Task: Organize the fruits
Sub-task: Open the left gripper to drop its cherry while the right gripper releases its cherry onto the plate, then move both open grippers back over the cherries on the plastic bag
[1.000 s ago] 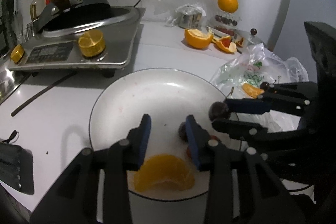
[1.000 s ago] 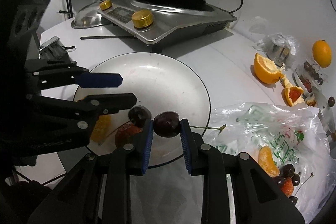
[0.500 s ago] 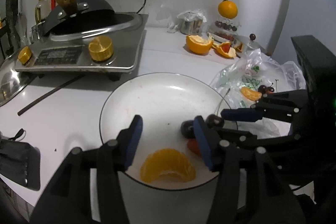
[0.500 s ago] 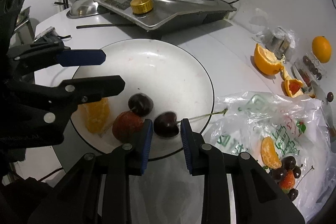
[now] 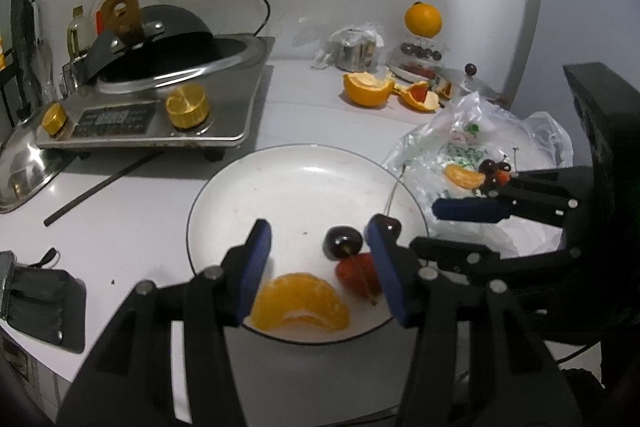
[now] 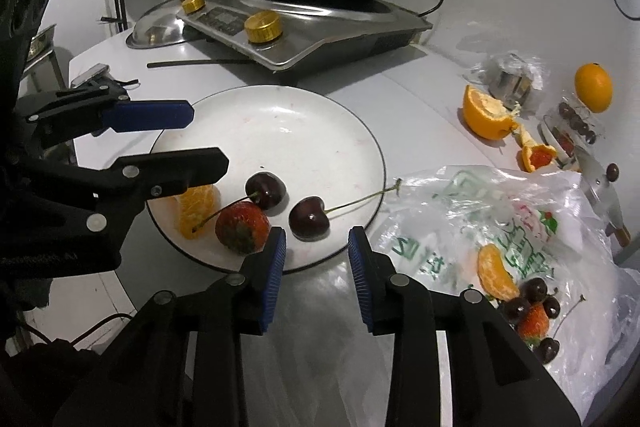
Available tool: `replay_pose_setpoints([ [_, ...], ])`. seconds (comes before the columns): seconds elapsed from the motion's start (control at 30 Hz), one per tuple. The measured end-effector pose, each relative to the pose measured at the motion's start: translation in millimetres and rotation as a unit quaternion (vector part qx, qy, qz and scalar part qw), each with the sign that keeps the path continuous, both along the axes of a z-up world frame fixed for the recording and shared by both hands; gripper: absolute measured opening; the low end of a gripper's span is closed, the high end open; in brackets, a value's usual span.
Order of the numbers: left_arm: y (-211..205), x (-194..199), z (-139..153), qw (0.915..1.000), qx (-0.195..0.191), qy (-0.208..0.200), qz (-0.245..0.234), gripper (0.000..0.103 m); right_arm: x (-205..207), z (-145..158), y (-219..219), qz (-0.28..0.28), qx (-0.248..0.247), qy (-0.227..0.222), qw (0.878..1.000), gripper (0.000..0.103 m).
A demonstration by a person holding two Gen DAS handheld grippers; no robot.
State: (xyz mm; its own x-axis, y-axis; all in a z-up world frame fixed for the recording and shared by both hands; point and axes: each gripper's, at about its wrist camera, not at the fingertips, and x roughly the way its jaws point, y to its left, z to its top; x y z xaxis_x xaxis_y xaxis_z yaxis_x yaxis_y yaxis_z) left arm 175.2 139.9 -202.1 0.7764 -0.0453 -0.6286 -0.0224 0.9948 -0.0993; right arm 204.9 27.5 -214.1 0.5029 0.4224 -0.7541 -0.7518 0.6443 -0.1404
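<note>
While both my right tongs (image 6: 316,247) and left tongs (image 5: 320,259) hung open and empty, two cherries (image 6: 309,218) lay on the plate (image 6: 304,119).

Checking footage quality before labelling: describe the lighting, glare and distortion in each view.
Left wrist view: dim room light, a bright glare patch on the white plate, fisheye bending with dark corners. Right wrist view: same dimness, glare on the plastic bag, sharp cherries, black vignette around the rim.
</note>
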Motion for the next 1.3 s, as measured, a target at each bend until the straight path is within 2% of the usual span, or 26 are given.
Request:
replay_pose_setpoints([
  [0.57, -42.7, -5.1, 12.6, 0.9992, 0.037, 0.002, -0.017, 0.053, -8.9, 22.4, -48.3, -0.021, 0.053, -0.013, 0.998, 0.034],
  [0.87, -73.4, -1.5, 14.5, 0.9979, 0.057, 0.011, -0.030, 0.055, -6.6, 24.0, -86.5, -0.041, 0.073, -0.013, 0.996, 0.034],
  [1.0, -87.5, -0.3, 15.0, 0.9973, 0.061, 0.012, -0.038, 0.061, -5.7, 24.0, -103.6, -0.050, 0.082, -0.012, 0.995, 0.034],
  [1.3, -116.3, 9.7, 16.6, 0.9953, 0.077, 0.019, -0.056, 0.061, 3.2, 24.4, -143.0, -0.082, 0.097, -0.015, 0.992, 0.034],
])
